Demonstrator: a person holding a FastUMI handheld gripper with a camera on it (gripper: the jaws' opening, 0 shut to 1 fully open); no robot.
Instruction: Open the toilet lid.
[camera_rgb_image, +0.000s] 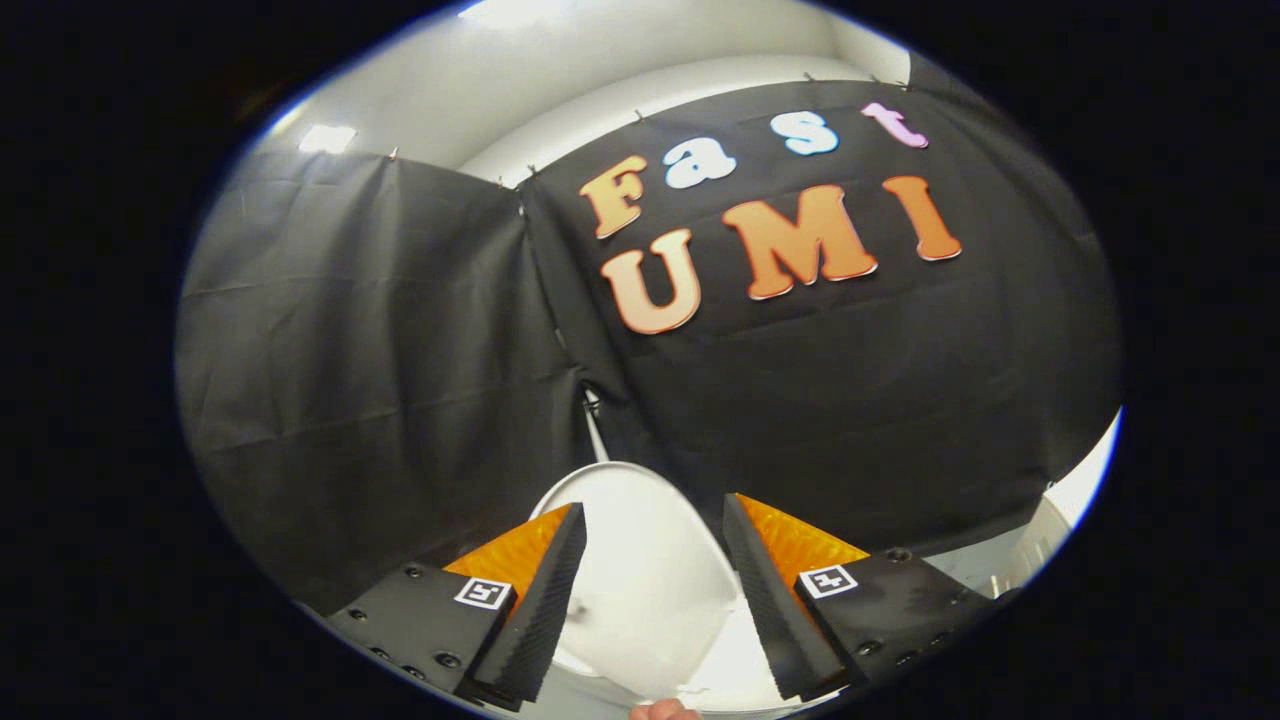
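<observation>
The two-finger gripper (650, 520), with orange wedge-shaped fingers (515, 552) faced in black ribbed pads, is seen from behind along its own length, each finger mounted on a black bolted plate that carries a small square black-and-white marker. The fingers are held well apart, with a wide gap between the pads, and nothing is clamped. The smooth white rounded toilet lid (640, 575) is seen through that gap, lying between the two fingers and reaching a little beyond their tips, where its curved upper rim is outlined against the dark cloth behind. The lid's surface is glossy and pale, with a faint shadow cast on it near the left finger. Whether either pad touches the lid cannot be told; the inner faces of both fingers appear to stand just beside its edges rather than pressing on it. How far the lid is raised cannot be judged from this angle. More white porcelain of the toilet (735, 660) is seen below the lid, between the finger bases. A small part of a person's hand (665, 711) is noted at the very bottom, below the toilet. Black draped cloth (380, 330) is hung as the booth's wall beyond the lid, with a white ceiling (560, 70) above it.
</observation>
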